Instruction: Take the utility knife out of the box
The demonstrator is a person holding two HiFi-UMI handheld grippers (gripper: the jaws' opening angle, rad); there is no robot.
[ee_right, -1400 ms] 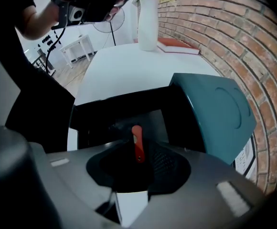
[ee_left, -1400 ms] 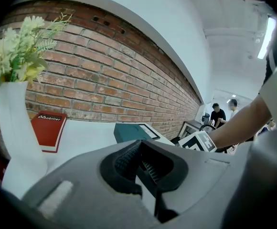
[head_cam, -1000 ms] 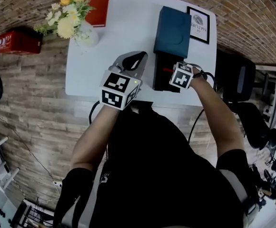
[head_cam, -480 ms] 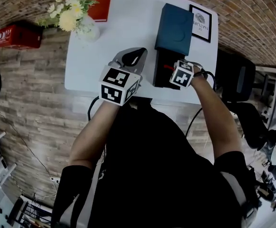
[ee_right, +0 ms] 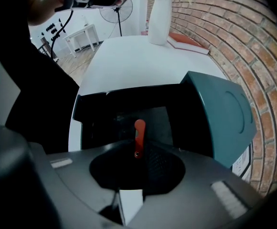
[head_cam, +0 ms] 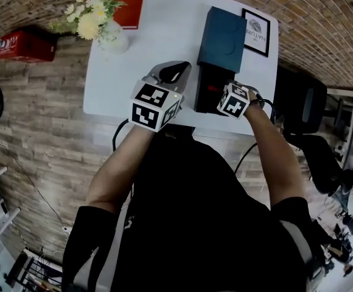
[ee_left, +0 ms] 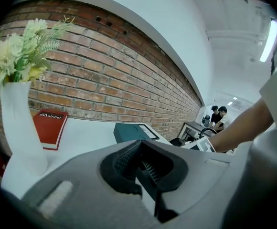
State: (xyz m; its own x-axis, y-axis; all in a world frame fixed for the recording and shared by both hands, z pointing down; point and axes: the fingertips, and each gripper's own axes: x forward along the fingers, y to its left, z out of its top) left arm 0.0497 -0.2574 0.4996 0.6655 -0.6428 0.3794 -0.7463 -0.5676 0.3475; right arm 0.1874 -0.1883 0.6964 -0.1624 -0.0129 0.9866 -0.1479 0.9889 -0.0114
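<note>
Your right claw (ee_right: 137,162) points straight down into the open black box (ee_right: 129,99). It is in the same spot as a second ago, but its jaws are narrower now and closing. The red utility knife (ee_right: 139,136) lies inside the box with its near end between them. The pads do not seem to be pressing on it, though the dark interior makes that hard to judge. The teal lid (head_cam: 221,38) lies swung back beyond the box. Your left claw (ee_left: 143,168) stays fully closed on nothing, hovering over the white desk (head_cam: 146,47) just left of the box, barely shifted. The vase of flowers (head_cam: 111,38) and red book (head_cam: 126,5) sit at the desk's far left.
</note>
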